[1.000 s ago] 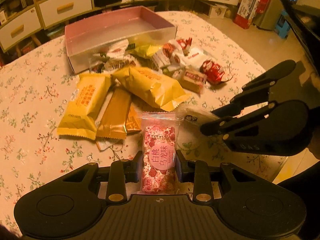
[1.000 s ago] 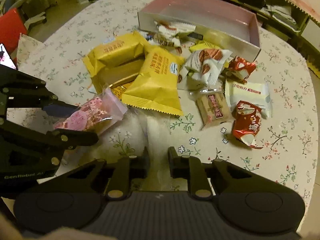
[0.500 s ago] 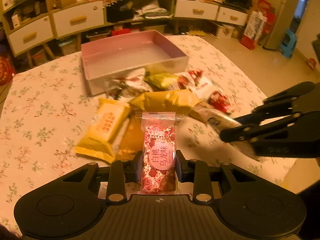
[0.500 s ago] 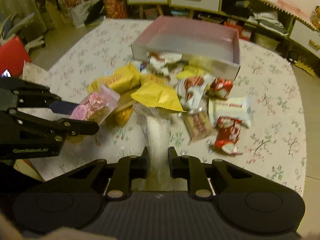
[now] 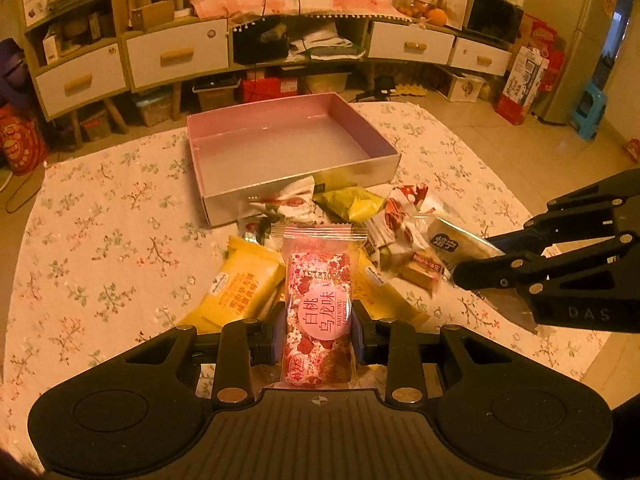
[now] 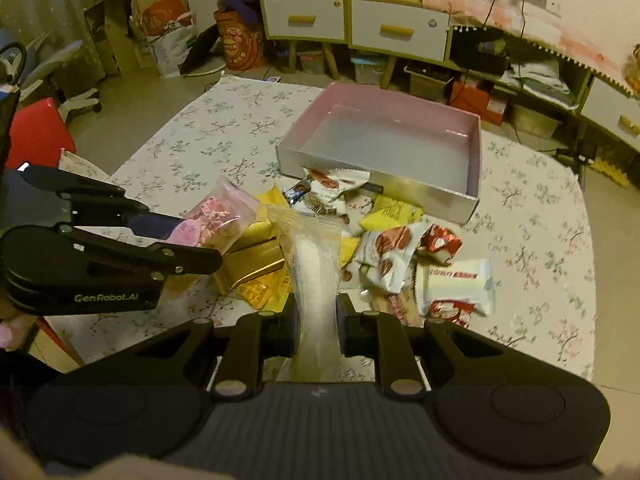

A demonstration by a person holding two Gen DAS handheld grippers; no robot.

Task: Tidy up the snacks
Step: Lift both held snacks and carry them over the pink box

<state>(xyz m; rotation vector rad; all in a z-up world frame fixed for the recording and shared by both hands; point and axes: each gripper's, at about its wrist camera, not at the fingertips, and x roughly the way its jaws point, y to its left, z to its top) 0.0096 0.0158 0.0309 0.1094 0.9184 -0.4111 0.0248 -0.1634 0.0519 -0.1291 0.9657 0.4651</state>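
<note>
My left gripper point(image 5: 318, 322) is shut on a pink and red snack packet point(image 5: 319, 304) and holds it above the table. My right gripper point(image 6: 318, 322) is shut on a clear packet with a white snack point(image 6: 316, 276), also lifted. An open pink box point(image 5: 288, 148) stands empty at the far side of the table; it also shows in the right wrist view point(image 6: 384, 140). A pile of snacks lies in front of it: yellow packets point(image 5: 240, 284), a white and red packet point(image 6: 456, 284), small red ones point(image 6: 440, 242).
The table has a floral cloth point(image 5: 100, 220). In the left wrist view the right gripper point(image 5: 560, 268) is at the right with its packet. In the right wrist view the left gripper point(image 6: 100, 248) is at the left. Drawers and shelves point(image 5: 176, 56) stand behind.
Both grippers have risen and pulled back from the pile, each carrying its packet. The box and room behind have come more into view.
</note>
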